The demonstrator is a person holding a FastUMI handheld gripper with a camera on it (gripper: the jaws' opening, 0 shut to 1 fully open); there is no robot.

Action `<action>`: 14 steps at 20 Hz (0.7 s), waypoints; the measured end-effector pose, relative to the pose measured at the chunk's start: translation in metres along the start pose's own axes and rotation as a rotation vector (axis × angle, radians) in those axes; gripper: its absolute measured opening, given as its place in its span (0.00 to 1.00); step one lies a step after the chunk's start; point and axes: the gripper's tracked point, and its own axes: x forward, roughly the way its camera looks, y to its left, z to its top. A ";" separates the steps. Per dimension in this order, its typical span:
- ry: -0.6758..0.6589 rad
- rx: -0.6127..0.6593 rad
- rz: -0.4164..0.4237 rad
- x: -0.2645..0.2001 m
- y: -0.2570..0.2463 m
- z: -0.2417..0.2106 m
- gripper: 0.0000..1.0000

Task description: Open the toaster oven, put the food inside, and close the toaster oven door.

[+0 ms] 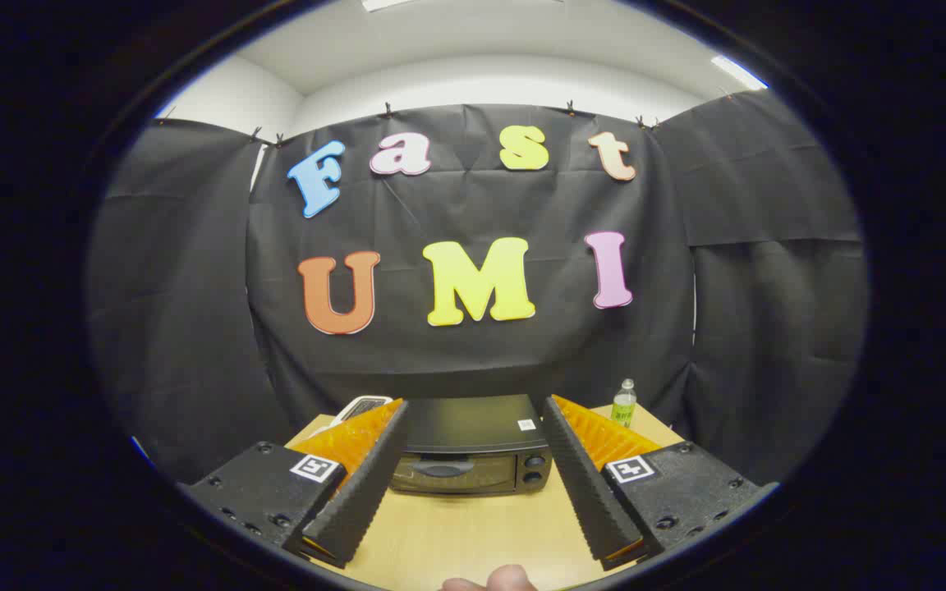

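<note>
A black toaster oven point(471, 460) stands on the wooden table point(473, 533), straight ahead between and beyond my two fingers. Its glass door is closed, with a dark handle point(440, 468) across the upper front and two knobs point(533, 469) on the right side. My gripper point(473, 409) hangs above the table, open wide, with nothing between its fingers. The left finger point(370, 484) and the right finger point(584, 480) frame the oven from either side, well short of it. No food is visible from here.
A small green bottle point(623, 403) stands on the table's far right corner, behind the right finger. A white device point(360, 407) lies at the far left, beside the oven. A person's fingertip point(499, 581) shows at the table's near edge.
</note>
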 end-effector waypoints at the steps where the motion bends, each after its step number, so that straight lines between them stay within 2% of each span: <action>1: -0.002 0.001 -0.001 0.000 -0.001 0.000 1.00; 14: 0.001 0.005 -0.032 0.006 -0.021 0.003 1.00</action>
